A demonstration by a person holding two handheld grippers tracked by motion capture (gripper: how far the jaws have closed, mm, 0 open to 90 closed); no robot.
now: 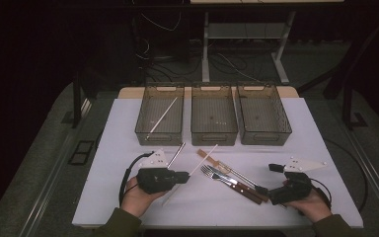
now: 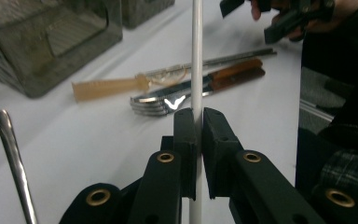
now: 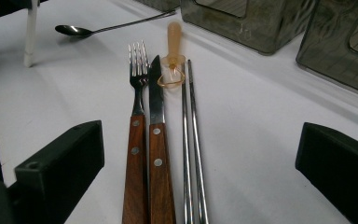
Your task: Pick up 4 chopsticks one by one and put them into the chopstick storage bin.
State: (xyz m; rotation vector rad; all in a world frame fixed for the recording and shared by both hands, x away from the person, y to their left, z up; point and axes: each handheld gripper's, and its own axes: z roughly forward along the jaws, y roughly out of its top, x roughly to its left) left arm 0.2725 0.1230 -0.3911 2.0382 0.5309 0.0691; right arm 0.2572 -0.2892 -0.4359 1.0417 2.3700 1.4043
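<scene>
you look early in a sort of utensils into the three bins across the upper middle of the high view: the left bin already has one white stick leaning inside it, the middle bin shows only a few small specks i cannot identify, and the right bin looks bare. still out on the white table are the fork, the knife, the metal chopsticks, a tan-handled tool and a spoon. your left gripper, at lower left of the high view, is clenched on a second white stick, which runs straight up the middle of the left gripper view between the closed jaws; in the high view the stick slants up to the right, its far end toward the bins. your left hand holds that gripper low and level, pointing right. your right gripper, at lower right of the high view, points left toward the wooden handles with its jaws spread wide, grasping nothing; the cutlery lies between them in the right gripper view, untouched
</scene>
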